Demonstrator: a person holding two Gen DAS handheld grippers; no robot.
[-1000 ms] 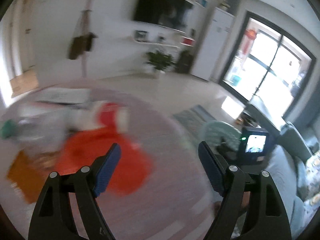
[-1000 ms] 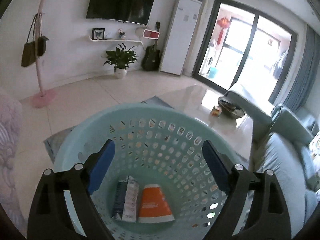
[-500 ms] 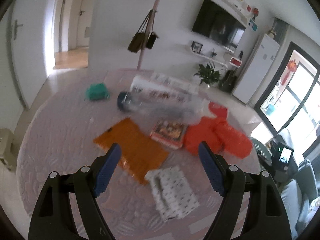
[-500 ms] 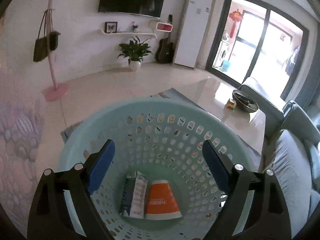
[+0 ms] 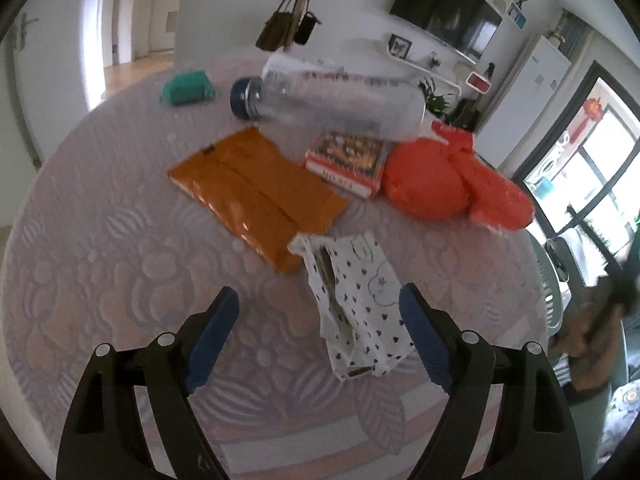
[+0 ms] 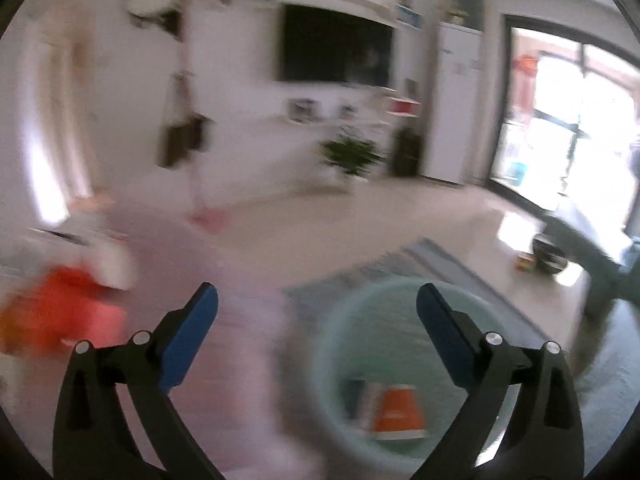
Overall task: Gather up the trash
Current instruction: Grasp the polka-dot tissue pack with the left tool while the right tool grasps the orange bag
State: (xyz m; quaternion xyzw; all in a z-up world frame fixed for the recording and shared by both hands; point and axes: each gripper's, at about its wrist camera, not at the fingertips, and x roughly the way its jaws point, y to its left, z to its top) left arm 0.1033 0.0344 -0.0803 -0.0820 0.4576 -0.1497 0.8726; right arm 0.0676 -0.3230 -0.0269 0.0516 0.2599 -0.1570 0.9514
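Note:
In the left wrist view my left gripper (image 5: 320,320) is open and empty above the pink-clothed round table (image 5: 100,280). A white wrapper with black hearts (image 5: 356,300) lies between its fingers. Beyond it lie an orange packet (image 5: 256,196), a red snack box (image 5: 348,160), a red plastic bag (image 5: 452,180), a clear bottle (image 5: 332,100) and a teal item (image 5: 188,88). In the blurred right wrist view my right gripper (image 6: 316,320) is open and empty beside the mint basket (image 6: 340,340), which holds an orange cup (image 6: 396,412) and a carton (image 6: 360,396).
The table edge (image 6: 248,360) shows left of the basket, with the red bag (image 6: 60,312) on it. A rug (image 6: 440,264), a coat stand (image 6: 188,140), a plant (image 6: 352,156) and a sofa (image 6: 592,248) stand around the floor.
My left gripper swung from the room back over the table and closed in on the heart-print wrapper. My right gripper swung left, away from over the basket toward the table.

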